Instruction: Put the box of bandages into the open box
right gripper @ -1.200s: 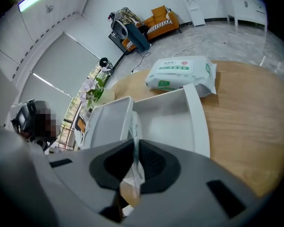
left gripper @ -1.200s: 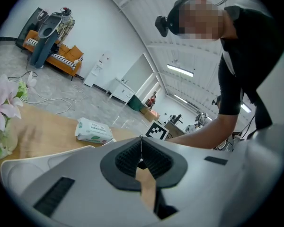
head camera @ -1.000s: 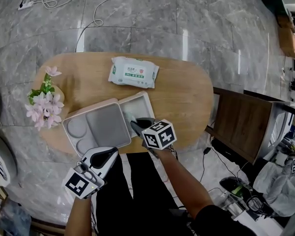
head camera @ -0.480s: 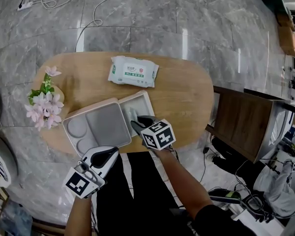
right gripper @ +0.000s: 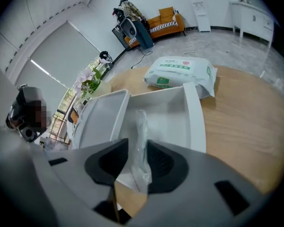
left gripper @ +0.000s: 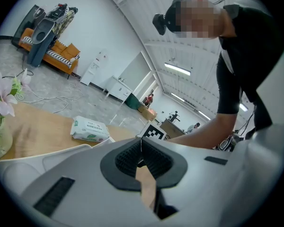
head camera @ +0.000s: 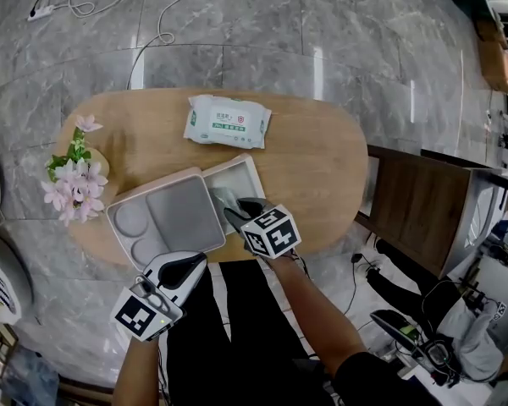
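Right gripper [head camera: 229, 213] jaws have just been opening and now stand partly spread, pads slack around the box of bandages [right gripper: 141, 141]. On the wooden table [head camera: 322, 167] sits the open box [head camera: 255, 172]. The clear-wrapped bandages stand on edge in its compartment, between the jaws, long axis running away along them toward the far wall. Left gripper [head camera: 195, 263] hangs at the table's near edge, jaws together, empty.

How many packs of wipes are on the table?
1. The pack of wipes lies on the far side of the table, just beyond the open box. Nothing seems to hide another.
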Motion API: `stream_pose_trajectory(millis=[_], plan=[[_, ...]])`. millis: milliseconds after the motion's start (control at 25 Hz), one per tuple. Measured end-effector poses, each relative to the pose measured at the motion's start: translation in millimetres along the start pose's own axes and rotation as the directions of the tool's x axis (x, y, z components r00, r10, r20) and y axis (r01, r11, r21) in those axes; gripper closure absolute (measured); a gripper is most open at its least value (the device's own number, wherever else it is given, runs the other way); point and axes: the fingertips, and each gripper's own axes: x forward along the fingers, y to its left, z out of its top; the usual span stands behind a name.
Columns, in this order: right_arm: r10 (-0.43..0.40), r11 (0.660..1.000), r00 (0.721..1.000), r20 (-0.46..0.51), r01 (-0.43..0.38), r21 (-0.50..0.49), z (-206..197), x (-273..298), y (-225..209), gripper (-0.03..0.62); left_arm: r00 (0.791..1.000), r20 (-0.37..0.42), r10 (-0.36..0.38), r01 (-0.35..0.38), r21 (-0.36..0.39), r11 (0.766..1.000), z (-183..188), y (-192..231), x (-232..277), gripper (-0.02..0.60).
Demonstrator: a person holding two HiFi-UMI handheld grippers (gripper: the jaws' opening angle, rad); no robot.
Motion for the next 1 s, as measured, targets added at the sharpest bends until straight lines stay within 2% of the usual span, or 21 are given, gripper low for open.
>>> stream_pose_trajectory(millis=[240, 320, 520, 760, 920, 1000], plan=[[-0.113, 0.986, 0.993, -0.02, 0.109, -0.128, -1.1, -1.5, -10.2, 0.452, 1.0, -0.008, -0.006, 0.006, 0.001, 1.0, -0.5, -0.6, 2.2, 0.565], [-0.15, 0.975, 0.989, -0.004, 0.148, -0.168, 2.7, -3.3, -12.0, 0.425, 1.0, -0.009, -0.007, 0.007, -0.001, 1.0, -1.1, -1.1, 3.7, 0.565], [-0.249, 0.934, 0.965, 0.077, 0.26, -0.245, 16.8, -18.6, -18.5, 0.405, 1.0, -0.007, -0.015, 0.015, -0.003, 1.0, -0.1, -1.9, 6.6, 0.565], [-0.22, 0.946, 0.959, 0.178, 0.254, -0.2, 29.4, -31.4, -12.9, 0.412, 1.0, 0.003, -0.005, 0.005, -0.01, 1.0, 2.6, 2.9, 7.0, 0.565], [-0.185, 0.949, 0.946, 0.266, 0.242, -0.2, 50.4, -59.2, 1.9, 0.485, 0.999, 0.044, 0.022, -0.022, -0.003, 1.0, 24.3, 3.0, -1.2, 0.565], [-0.177, 0.946, 0.935, 0.307, 0.248, -0.209, 61.9, -81.7, 16.1, 0.542, 0.998, 0.062, 0.025, -0.025, 0.004, 1.0, 39.3, -4.0, -10.2, 0.565]])
